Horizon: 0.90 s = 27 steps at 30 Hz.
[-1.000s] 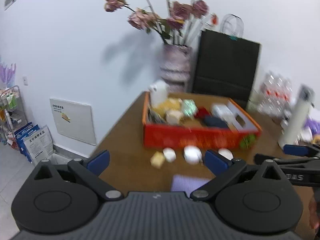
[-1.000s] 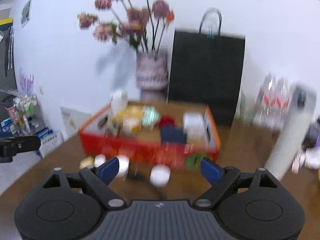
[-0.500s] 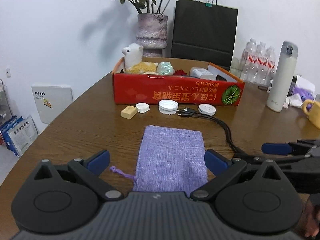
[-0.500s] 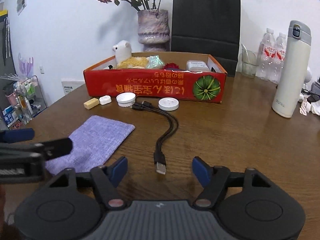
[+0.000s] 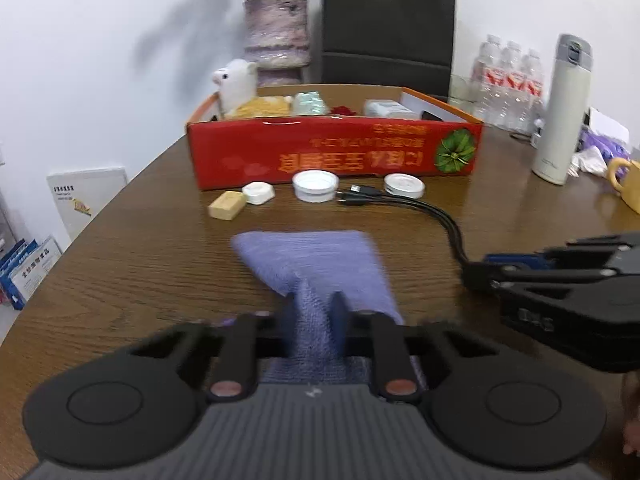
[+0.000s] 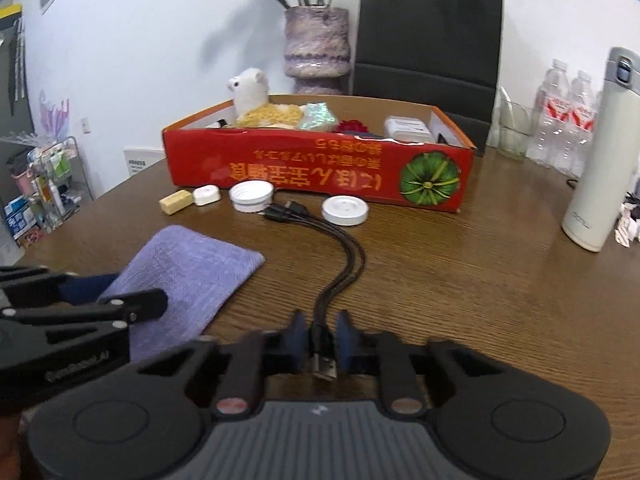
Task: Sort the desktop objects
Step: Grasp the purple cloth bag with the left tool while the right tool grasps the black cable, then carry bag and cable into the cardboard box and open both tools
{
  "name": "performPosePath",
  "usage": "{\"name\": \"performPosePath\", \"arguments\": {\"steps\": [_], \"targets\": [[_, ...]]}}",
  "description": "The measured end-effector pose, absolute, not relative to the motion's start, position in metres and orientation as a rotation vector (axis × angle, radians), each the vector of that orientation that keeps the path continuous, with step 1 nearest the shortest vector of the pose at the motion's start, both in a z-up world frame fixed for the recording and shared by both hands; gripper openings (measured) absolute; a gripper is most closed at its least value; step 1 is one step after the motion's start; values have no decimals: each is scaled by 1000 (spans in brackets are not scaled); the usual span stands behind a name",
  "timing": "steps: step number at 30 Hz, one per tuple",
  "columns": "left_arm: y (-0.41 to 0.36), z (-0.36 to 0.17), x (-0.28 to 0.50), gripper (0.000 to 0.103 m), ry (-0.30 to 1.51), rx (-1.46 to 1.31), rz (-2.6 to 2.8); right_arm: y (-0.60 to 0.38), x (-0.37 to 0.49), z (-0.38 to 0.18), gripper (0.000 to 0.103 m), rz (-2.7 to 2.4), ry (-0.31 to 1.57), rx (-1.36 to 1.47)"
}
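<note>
1. Left wrist view: your left gripper point(image 5: 311, 326) is pinched shut on the near end of the purple pouch point(image 5: 316, 264), low centre of frame. The red box point(image 5: 336, 152) at upper centre holds a white plush toy point(image 5: 236, 84).
2. Right wrist view: your right gripper point(image 6: 322, 344) is clamped on the black cable point(image 6: 340, 264) by its USB plug, bottom centre; the pouch lies to the left.

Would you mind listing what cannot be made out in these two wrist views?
- Left wrist view: the purple pouch is motion-blurred; its near end is hidden behind the left gripper.
- Right wrist view: the red box front wall hides most of its contents.
- Right wrist view: the right gripper covers part of the black cable's USB plug.
</note>
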<state>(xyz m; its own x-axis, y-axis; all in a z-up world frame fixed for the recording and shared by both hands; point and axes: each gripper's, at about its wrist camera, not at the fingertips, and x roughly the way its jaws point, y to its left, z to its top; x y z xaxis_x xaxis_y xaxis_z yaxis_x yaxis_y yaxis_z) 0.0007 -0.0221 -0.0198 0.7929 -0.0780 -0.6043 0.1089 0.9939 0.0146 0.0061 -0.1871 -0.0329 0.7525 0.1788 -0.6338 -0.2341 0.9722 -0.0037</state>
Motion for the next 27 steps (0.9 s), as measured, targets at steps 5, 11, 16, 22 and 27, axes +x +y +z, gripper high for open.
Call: {"name": "performPosePath", "arguments": {"steps": [5, 11, 16, 22, 27], "targets": [[-23, -11, -13, 7, 651, 14, -114, -190, 1, -31, 12, 235, 682, -28], [-8, 23, -40, 7, 549, -32, -92, -208, -29, -3, 6, 256, 599, 84], [3, 46, -61, 7, 478, -53, -76, -220, -49, 22, 6, 228, 536, 76], [17, 58, -76, 7, 446, -80, -64, -244, -67, 23, 6, 206, 545, 141], [17, 71, -72, 7, 410, -98, -93, -247, -82, 51, 5, 227, 454, 144]]}}
